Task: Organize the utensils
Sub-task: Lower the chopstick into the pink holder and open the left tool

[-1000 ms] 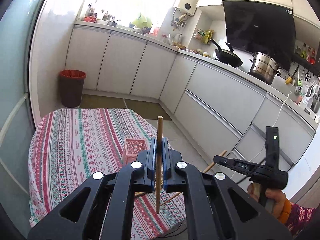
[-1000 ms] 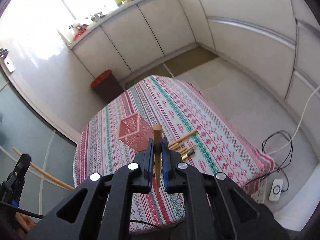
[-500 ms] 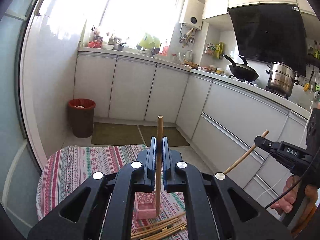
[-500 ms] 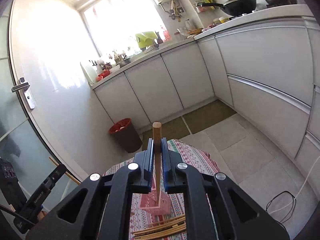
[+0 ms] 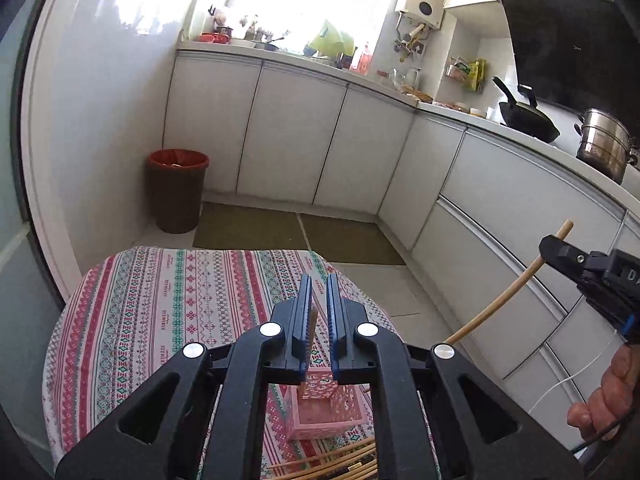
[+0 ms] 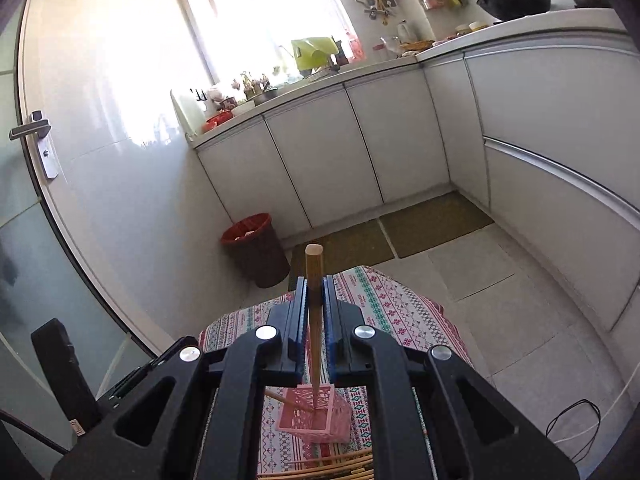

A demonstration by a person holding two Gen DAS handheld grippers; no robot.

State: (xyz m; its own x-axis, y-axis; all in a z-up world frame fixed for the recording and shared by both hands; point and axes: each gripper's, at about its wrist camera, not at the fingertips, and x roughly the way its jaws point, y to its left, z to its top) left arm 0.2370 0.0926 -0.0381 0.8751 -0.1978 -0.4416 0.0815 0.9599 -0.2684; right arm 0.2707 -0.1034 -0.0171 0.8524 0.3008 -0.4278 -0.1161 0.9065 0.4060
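Observation:
A pink mesh holder [image 5: 326, 410] stands on the patterned tablecloth [image 5: 160, 312], also in the right wrist view [image 6: 316, 420]. My left gripper [image 5: 318, 320] is open above it; a wooden chopstick [image 5: 310, 340] leans between its jaws, dropping into the holder. My right gripper [image 6: 315, 316] is shut on another wooden chopstick [image 6: 314, 300], held upright with its tip in the holder; the right gripper shows in the left wrist view [image 5: 592, 276]. A chopstick [image 6: 286, 399] leans in the holder. Several chopsticks [image 5: 340, 466] lie on the table near me.
A red-rimmed bin [image 5: 178, 190] stands on the floor by white cabinets [image 5: 296, 136]. A wok [image 5: 524, 120] and steel pot [image 5: 604, 144] sit on the counter at right. A glass door with handle [image 6: 34, 130] is at left. Cables [image 6: 572, 424] lie on the floor.
My left gripper has opened and its chopstick has slid down into the holder. My right gripper has lowered its chopstick tip into the holder.

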